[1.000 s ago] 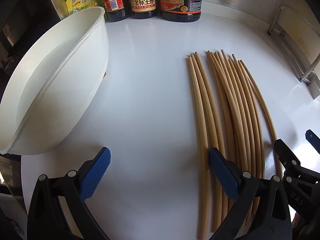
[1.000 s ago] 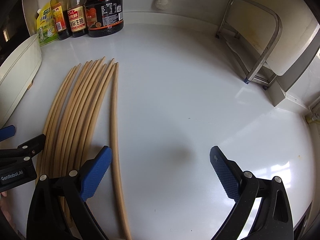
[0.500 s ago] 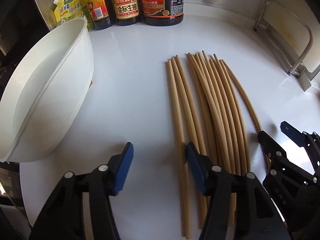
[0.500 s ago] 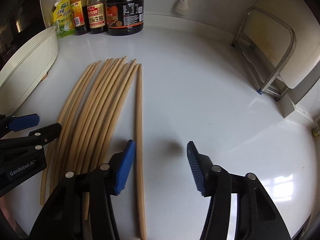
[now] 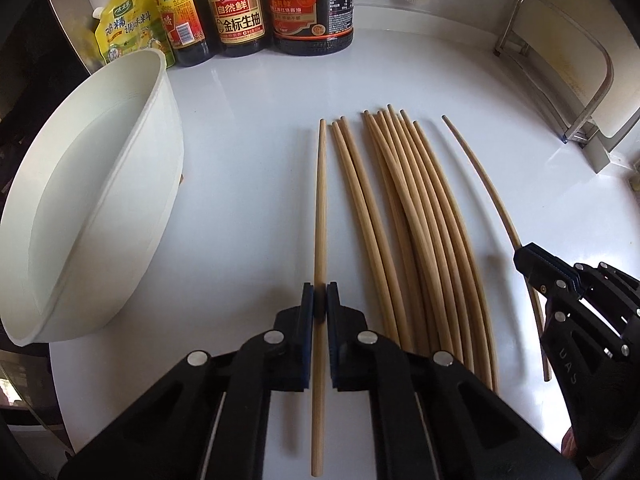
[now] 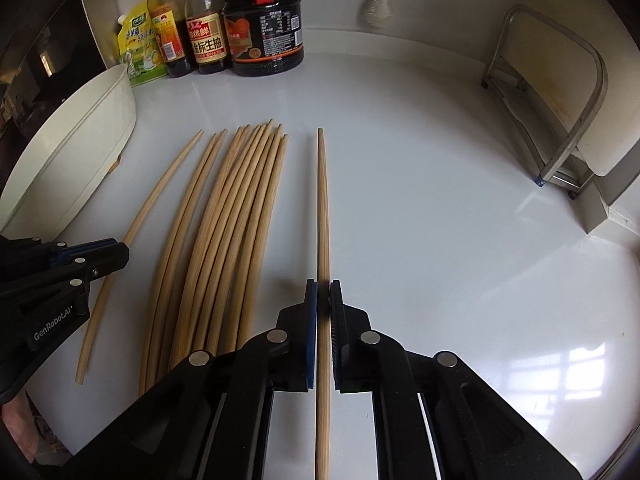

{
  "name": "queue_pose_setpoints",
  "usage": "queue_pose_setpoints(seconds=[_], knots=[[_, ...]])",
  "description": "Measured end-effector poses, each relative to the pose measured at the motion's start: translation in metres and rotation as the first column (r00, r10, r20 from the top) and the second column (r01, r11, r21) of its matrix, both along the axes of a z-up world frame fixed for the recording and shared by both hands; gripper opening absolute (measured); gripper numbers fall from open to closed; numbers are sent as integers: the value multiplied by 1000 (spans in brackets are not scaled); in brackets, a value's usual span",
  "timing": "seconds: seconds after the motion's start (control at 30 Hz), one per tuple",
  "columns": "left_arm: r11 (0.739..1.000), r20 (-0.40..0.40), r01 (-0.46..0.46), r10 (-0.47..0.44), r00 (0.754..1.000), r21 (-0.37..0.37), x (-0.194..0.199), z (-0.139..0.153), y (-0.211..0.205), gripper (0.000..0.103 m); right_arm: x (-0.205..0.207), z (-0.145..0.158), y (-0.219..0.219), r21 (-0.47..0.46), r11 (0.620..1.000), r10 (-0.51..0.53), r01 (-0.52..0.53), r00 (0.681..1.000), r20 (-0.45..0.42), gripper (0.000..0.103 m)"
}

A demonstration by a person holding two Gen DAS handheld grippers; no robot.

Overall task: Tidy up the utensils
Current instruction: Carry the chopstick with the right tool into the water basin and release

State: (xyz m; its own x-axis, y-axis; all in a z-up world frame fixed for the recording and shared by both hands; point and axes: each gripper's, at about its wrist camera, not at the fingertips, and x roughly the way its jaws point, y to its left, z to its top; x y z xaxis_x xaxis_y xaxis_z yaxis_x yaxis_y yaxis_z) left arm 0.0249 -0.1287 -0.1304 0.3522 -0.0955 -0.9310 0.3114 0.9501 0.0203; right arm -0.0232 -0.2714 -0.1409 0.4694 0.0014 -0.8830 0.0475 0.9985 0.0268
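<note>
1. White counter carries a bowl at my left and sauce bottles along the back wall.
2. My left claw is clenched on the leftmost chopstick.
3. My right claw is clenched on the rightmost chopstick.
4. Between them the other chopsticks lie flat, side by side, tips toward the bottles.

- This is a home kitchen, on a white glossy countertop.
- Soy sauce bottles and a yellow seasoning pouch stand at the back wall.
- A white basin, bamboo chopsticks and a metal rack are there too.
</note>
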Motion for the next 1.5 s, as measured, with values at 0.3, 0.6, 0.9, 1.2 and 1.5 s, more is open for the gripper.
queue_pose_setpoints(seconds=[0.3,0.6,0.9,1.2,1.5], knots=[[997,89,41,-35,995,-66,6,76,20,7,0,60,9,68,996,-54,50,997,59,6],[996,199,-60,73,977,-73,48,123,107,7,46,104,98,128,989,50,-71,986,158,6],[989,172,-140,146,974,-46,94,105,199,7,116,97,205,186,965,165,-185,979,118,6],[988,73,-152,153,986,-28,127,61,239,7,154,59,263,178,960,219,-216,976,3,6],[990,7,-135,135,991,-31,135,31,245,7,171,30,270,162,968,208,-194,975,-78,6]])
